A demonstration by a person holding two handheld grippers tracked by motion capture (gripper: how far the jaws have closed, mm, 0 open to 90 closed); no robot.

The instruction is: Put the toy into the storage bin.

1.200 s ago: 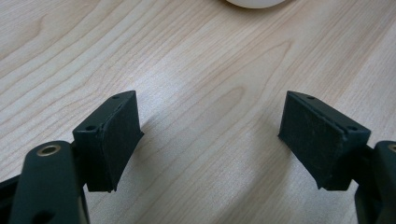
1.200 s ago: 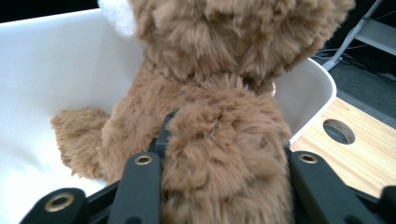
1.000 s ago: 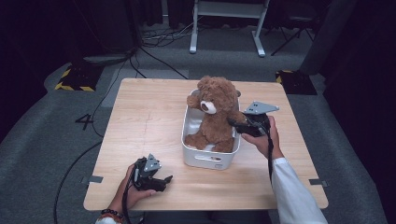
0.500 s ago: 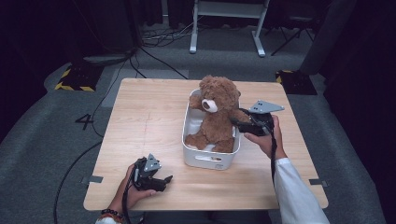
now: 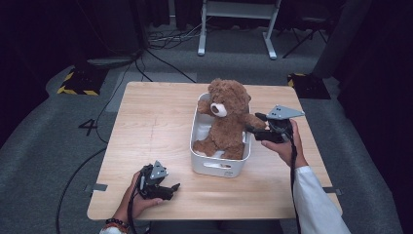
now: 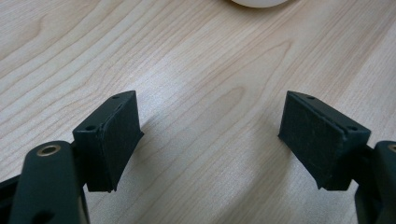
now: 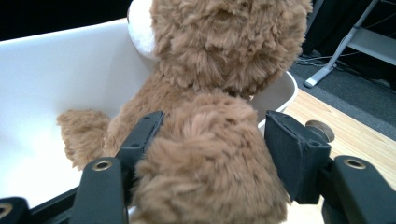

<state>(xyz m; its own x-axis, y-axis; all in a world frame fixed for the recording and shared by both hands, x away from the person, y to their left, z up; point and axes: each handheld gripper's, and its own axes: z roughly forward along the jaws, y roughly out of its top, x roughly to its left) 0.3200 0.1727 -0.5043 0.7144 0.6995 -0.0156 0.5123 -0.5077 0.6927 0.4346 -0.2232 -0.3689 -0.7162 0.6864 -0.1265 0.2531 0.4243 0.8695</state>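
While the teddy bear (image 5: pixel 227 119) is sitting upright in the white bin (image 5: pixel 219 166), which is sitting near the middle of the wooden table (image 5: pixel 151 126), the right gripper (image 5: pixel 257 125) is hanging just to the right of that bin, with its jaws around the bear's outstretched arm (image 7: pixel 205 158); those jaws have just been opening, so the fur is sitting between the pads rather than getting squeezed, and in the right gripper view there's a visible gap between the arm and the right-hand pad (image 7: pixel 292 154); the bear's legs are resting down inside the bin, its head is poking up well above the rim, and its muzzle is facing the bin's left wall; the left gripper (image 5: pixel 171 187) is sitting well apart from the bin, down toward the near-left corner of the table from it, low over the wood; its jaws are standing wide with nothing but bare tabletop between them, and just a sliver of the bin (image 6: pixel 259 2) is peeking in at the top of the left gripper view.
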